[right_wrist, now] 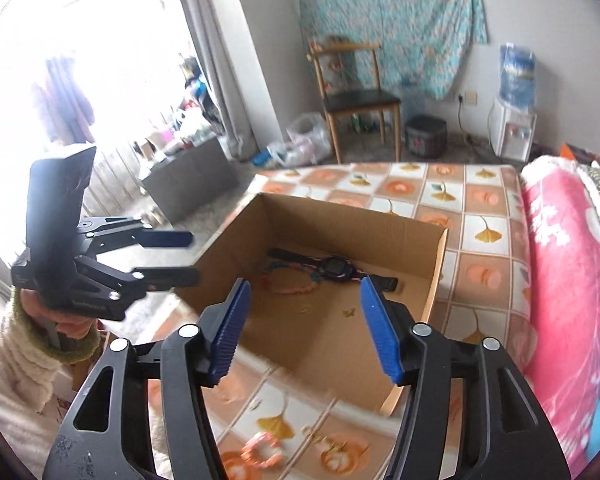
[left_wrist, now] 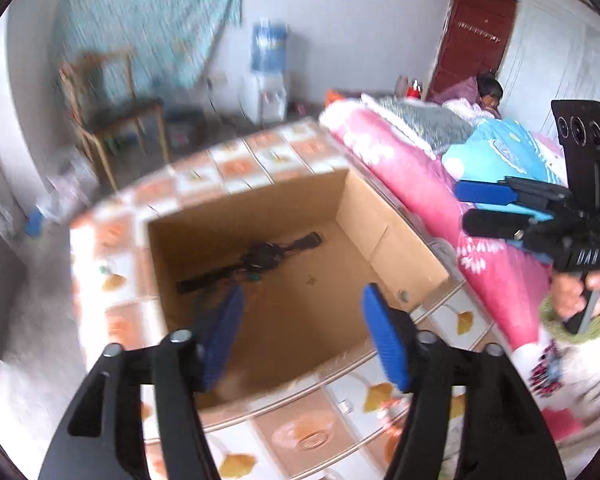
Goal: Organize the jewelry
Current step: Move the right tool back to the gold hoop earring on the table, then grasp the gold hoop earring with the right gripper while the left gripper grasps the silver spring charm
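Note:
An open cardboard box point(left_wrist: 380, 224) point(right_wrist: 436, 276) sits on a tiled-pattern tablecloth. Inside lie a black watch point(left_wrist: 260, 258) point(right_wrist: 334, 268), a beaded bracelet point(right_wrist: 288, 286) and small gold earrings point(right_wrist: 348, 313) point(left_wrist: 310, 279). My left gripper point(left_wrist: 304, 328) is open and empty above the box's near side; it also shows in the right wrist view point(right_wrist: 180, 258), left of the box. My right gripper point(right_wrist: 304, 328) is open and empty above the box's near edge; it also shows in the left wrist view point(left_wrist: 476, 212) at the right. An orange-pink bracelet point(right_wrist: 262, 450) and a small gold piece point(right_wrist: 332, 446) lie on the cloth in front of the box.
The tablecloth point(right_wrist: 484, 236) covers the table. Pink and blue bedding point(left_wrist: 420, 168) point(right_wrist: 560, 240) lies right of the box, and a person point(left_wrist: 488, 94) lies in it. A wooden chair point(right_wrist: 356, 96), a water dispenser point(right_wrist: 514, 120) and a rice cooker point(right_wrist: 426, 136) stand beyond.

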`<state>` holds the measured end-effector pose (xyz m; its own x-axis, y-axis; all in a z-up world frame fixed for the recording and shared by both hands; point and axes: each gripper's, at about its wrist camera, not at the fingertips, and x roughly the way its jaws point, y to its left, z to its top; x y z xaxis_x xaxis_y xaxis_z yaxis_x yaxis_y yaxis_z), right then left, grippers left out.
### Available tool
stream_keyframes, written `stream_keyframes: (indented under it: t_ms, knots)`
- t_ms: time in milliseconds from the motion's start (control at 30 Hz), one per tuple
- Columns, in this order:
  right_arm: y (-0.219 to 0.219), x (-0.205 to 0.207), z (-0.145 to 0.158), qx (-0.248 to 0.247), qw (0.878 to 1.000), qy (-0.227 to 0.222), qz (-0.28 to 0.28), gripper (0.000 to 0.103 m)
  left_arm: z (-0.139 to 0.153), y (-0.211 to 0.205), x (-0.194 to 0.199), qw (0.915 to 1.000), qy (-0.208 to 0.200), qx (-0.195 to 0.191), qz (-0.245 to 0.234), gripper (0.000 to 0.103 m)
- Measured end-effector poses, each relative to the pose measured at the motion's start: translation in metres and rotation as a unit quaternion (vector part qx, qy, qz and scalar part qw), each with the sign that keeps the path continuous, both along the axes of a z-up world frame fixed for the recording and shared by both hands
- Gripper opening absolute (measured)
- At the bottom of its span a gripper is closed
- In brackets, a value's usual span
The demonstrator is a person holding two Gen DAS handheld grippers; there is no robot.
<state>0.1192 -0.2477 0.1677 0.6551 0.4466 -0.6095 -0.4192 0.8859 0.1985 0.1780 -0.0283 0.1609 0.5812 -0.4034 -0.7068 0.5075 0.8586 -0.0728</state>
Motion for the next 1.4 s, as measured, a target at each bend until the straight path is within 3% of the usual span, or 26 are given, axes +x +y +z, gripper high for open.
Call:
stream_keyframes:
  t_ms: [67, 133, 367, 567, 667, 867, 1033, 1233, 1400]
  knots:
    - [-0.002, -0.024, -0.004, 0.012, 1.0, -0.006, -0.003, 0.058, 0.001, 0.011, -0.035, 0.999, -0.043, 0.003, 0.006, 0.074]
    - [-0.005, -0.042, -0.016, 0.031, 0.999, 0.005, -0.009, 0.058, -0.008, 0.017, -0.059, 0.9987, -0.05, -0.006, 0.01, 0.077]
    - [-0.007, -0.071, -0.075, 0.059, 0.994, 0.063, -0.064, 0.058, -0.083, 0.02, -0.095, 0.998, 0.01, -0.015, 0.061, 0.078]
    - [-0.009, -0.079, -0.134, 0.065, 0.982, 0.141, -0.11, 0.058, -0.147, 0.005, -0.103, 0.9942, 0.05, 0.039, 0.087, 0.078]
    - [-0.007, -0.076, -0.153, 0.056, 0.976, 0.17, -0.125, 0.055, -0.171, -0.008, -0.1, 0.9932, 0.071, 0.051, 0.077, 0.078]
    - [0.002, -0.064, -0.164, 0.003, 0.975, 0.167, -0.147, 0.045, -0.188, -0.022, -0.092, 0.9923, 0.075, 0.071, 0.069, 0.078]
    - [-0.001, -0.059, -0.177, -0.006, 0.976, 0.166, -0.141, 0.032, -0.197, -0.029, -0.084, 0.9915, 0.071, 0.08, 0.075, 0.078]
    - [0.004, -0.046, -0.183, -0.018, 0.98, 0.16, -0.114, 0.023, -0.199, -0.028, -0.079, 0.9928, 0.063, 0.069, 0.076, 0.078]
    - [0.011, -0.038, -0.19, -0.052, 0.981, 0.156, -0.099, 0.021, -0.195, -0.031, -0.075, 0.9951, 0.048, 0.055, 0.066, 0.077]
